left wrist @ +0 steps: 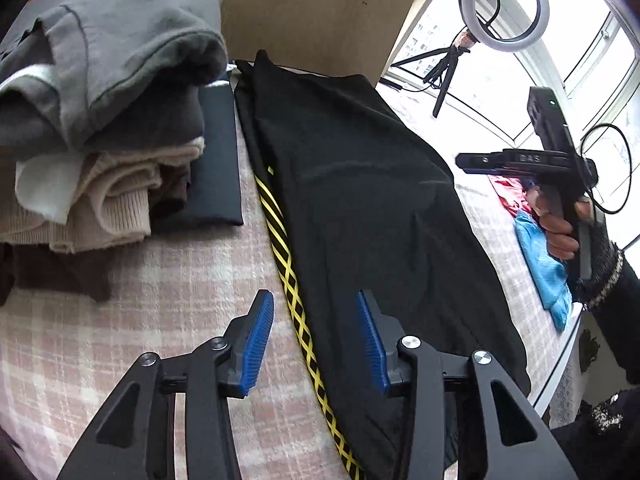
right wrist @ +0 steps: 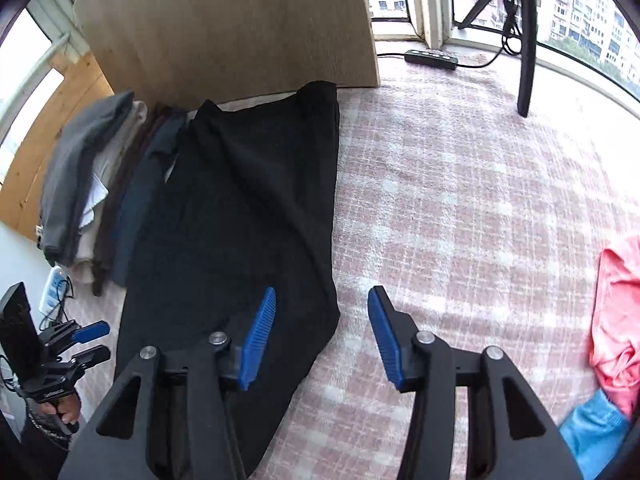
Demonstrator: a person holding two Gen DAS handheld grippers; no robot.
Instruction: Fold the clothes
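A long black garment [left wrist: 360, 200] with a yellow-striped side band [left wrist: 288, 276] lies flat on the pink plaid cloth [left wrist: 120, 320]. My left gripper [left wrist: 316, 336] hovers open over its striped edge, holding nothing. In the right wrist view the same black garment [right wrist: 240, 220] stretches away from me, and my right gripper [right wrist: 322, 332] stands open above its right edge, empty. The left gripper [right wrist: 86, 344] shows at the far left, held by a hand. The right gripper's body, in a hand [left wrist: 560, 232], shows at the right of the left wrist view.
A stack of folded clothes [left wrist: 100, 120], grey on top, beige and brown below, sits left of the garment by a wooden board [right wrist: 224, 24]. Pink [right wrist: 616, 320] and blue clothes [right wrist: 592, 436] lie to the right. A ring light [left wrist: 504, 4] on a tripod and a power strip [right wrist: 432, 58] stand near the window.
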